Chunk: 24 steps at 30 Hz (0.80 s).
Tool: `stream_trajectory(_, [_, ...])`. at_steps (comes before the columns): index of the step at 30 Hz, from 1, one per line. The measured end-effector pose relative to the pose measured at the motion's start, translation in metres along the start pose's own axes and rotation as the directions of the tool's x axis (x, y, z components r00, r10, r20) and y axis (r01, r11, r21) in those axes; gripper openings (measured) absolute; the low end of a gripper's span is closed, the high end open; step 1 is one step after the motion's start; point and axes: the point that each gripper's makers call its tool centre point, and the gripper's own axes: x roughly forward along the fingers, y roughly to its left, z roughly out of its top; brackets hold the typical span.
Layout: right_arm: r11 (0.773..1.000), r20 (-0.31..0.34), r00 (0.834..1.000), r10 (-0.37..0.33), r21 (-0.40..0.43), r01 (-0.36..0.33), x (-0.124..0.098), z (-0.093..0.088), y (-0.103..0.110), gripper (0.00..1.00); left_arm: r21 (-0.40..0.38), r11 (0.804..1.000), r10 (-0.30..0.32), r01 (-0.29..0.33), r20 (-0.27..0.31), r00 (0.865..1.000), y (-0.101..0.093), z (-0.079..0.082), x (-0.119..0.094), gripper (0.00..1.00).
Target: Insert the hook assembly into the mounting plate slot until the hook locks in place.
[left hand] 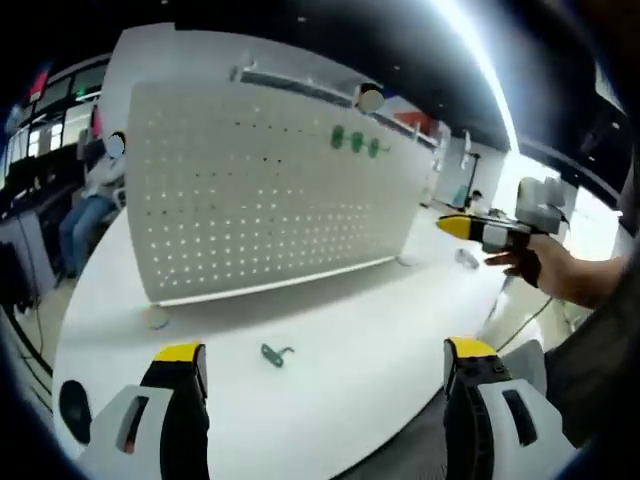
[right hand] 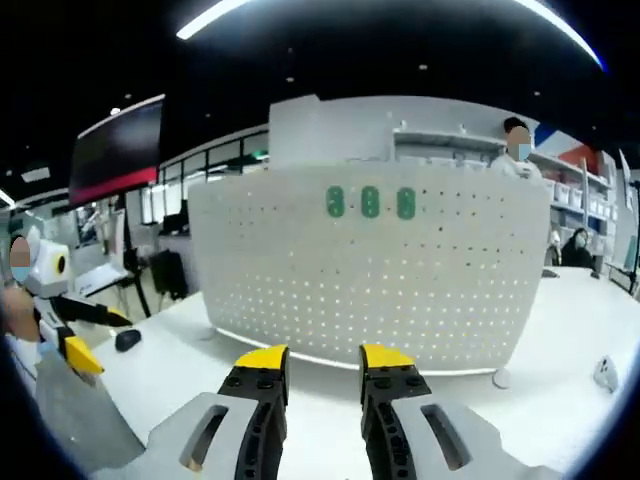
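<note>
room: office-like space with ceiling light strips; white table (left hand: 380,340) carried an upright white pegboard (left hand: 270,200) bearing three green hooks (left hand: 355,141) near its top.
hook: a small green hook (left hand: 275,354) lay flat on the table at 6 o'clock in the left gripper view, in front of the board; its long axis ran roughly 9 to 3, curl toward 3 (too small to be sure).
left gripper (left hand: 325,365): jaws wide apart, empty, above the table.
right gripper (right hand: 323,365): jaws parted narrowly, empty, facing the pegboard.
advice: probably grasp the hook by its shank, keep prongs toward the holes, press squarely.
</note>
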Motion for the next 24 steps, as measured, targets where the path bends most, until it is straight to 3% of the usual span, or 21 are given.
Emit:
stream_trajectory(3, [0.997, -0.023, 0.997, 0.074, 0.03, -0.073, -0.003, -0.014, 0.02, 0.27, -0.005, 1.0, -0.001, 0.001, -0.038, 0.999, 0.0, -0.009, -0.001, 1.0])
stream_trajectory(12, [0.985, -0.105, 0.98, 0.17, 0.006, -0.17, -0.012, -0.046, 0.054, 0.26, -0.02, 1.0, -0.006, 0.004, -0.105, 0.994, 0.005, -0.027, -0.005, 0.99])
stream_trajectory(24, [0.97, -0.2, 0.951, 0.235, -0.012, -0.242, -0.016, -0.083, 0.073, 0.25, -0.012, 1.0, -0.013, 0.011, -0.149, 0.989, 0.005, -0.037, -0.002, 0.98])
